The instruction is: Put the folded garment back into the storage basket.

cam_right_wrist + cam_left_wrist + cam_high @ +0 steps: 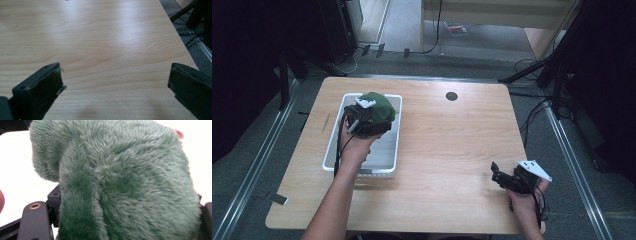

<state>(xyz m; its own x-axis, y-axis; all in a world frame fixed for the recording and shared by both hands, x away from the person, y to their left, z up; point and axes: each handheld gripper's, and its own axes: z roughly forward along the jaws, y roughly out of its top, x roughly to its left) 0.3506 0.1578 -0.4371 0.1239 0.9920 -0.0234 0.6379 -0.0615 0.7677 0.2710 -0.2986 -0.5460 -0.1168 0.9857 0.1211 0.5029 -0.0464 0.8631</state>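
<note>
A fluffy green plush toy point(381, 105) sits at the far end of a white tray point(330, 149) on the left of the wooden table point(452, 140). My left gripper point(373, 118) is over that tray, shut on the plush toy. In the left gripper view the green plush toy point(125, 177) bulges between the two black jaws of the left gripper point(120, 220), above the tray's white floor point(17, 170). Near the table's front right corner my right gripper point(496, 173) is held low and open. In the right gripper view the right gripper point(115, 85) has bare wood between its jaws.
A dark round grommet point(451, 96) lies in the tabletop at the back centre. Metal rails point(572, 165) run along both sides of the table. Black stands and cables point(542, 70) crowd the floor at the back right.
</note>
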